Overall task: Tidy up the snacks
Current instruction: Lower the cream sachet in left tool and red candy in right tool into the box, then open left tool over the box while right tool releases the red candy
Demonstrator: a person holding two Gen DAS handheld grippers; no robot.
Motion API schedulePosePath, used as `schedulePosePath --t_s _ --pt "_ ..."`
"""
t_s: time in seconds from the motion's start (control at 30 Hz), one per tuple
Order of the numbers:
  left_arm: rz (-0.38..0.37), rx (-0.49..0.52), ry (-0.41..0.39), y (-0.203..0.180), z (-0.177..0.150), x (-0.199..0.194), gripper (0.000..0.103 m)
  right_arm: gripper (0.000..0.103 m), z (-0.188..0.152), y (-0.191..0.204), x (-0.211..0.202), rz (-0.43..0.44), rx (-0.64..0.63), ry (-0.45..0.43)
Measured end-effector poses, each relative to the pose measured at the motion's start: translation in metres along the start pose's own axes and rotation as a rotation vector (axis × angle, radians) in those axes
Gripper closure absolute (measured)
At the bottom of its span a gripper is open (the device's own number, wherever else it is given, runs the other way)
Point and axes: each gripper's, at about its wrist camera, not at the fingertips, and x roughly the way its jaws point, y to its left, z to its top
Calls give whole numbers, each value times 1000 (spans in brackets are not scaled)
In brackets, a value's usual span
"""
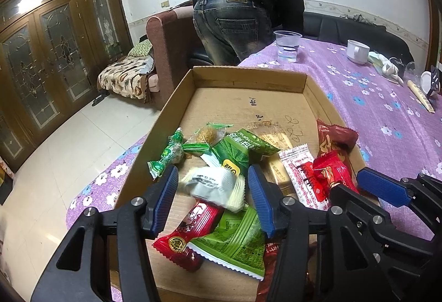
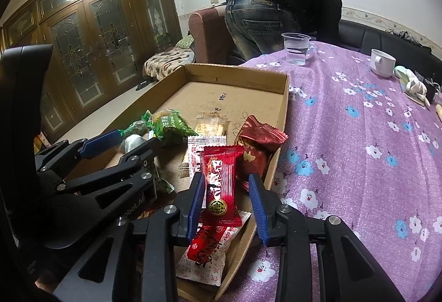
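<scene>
1. Left gripper (image 1: 214, 191): jaws spread, blue pads well apart. A white-and-pale-yellow packet (image 1: 214, 187) sits between them, blurred; contact with either pad cannot be confirmed.
2. Below that packet, toward 6 o'clock in the left wrist view, a red wrapped bar (image 1: 187, 233) lies touching a green sachet (image 1: 234, 241) on the box floor.
3. At 11 o'clock from the left gripper: a green twist-wrapped candy (image 1: 168, 155). At 12 o'clock: a larger green packet (image 1: 240, 147).
4. Right gripper (image 2: 228, 205): jaws partly spread. A red candy bar (image 2: 221, 180) stands upright between the pads; a gap shows at the right pad, and contact at the left pad cannot be determined.
5. At 6 o'clock from that bar lies a smaller red packet (image 2: 204, 242) on a white red-printed wrapper (image 2: 199, 268). At 1 o'clock sits a dark red foil packet (image 2: 257, 144).
6. All snacks lie in a shallow cardboard box (image 2: 281, 97), clustered at its near end; the far end is bare.
7. The box rests on a purple flowered tablecloth (image 2: 359, 150). At 12 o'clock stands a clear plastic cup (image 2: 297, 49); at 2 o'clock a white mug (image 2: 382, 63).
8. Room: a person in jeans (image 2: 254, 23) bends over beyond the table; wooden glazed doors (image 2: 96, 34) at 10 o'clock; pale tiled floor.
</scene>
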Motion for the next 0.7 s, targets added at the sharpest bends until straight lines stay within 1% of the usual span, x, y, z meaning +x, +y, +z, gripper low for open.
schedulePosePath --t_s 0.1,0.17,0.23,0.37,0.4,0.47,0.57,0.6,0.7 --pt "3 2 -5 -1 0 -1 51 69 1 0 -1 -4 -2 -6" --pt "4 0 -8 0 0 -1 49 69 0 1 -3 -8 -4 -9" --pt "1 -8 -9 1 0 -1 43 68 0 2 -4 -9 -2 -12" --pt "-6 -9 -8 2 0 -1 42 68 -1 3 -8 -20 -4 -21" --pt "-12 -8 -4 2 1 0 42 67 -1 1 -11 -17 5 -27" --pt "-25 -10 1 3 0 -1 42 57 1 -2 -17 -9 30 -46" --pt "-56 -25 -10 7 1 -8 38 54 5 -8 -27 -12 58 -75" --pt "-61 -25 -23 7 2 -12 37 54 6 -10 -30 -10 67 -80" --pt "-80 -19 -56 9 3 -24 20 52 10 -19 -38 -4 104 -91"
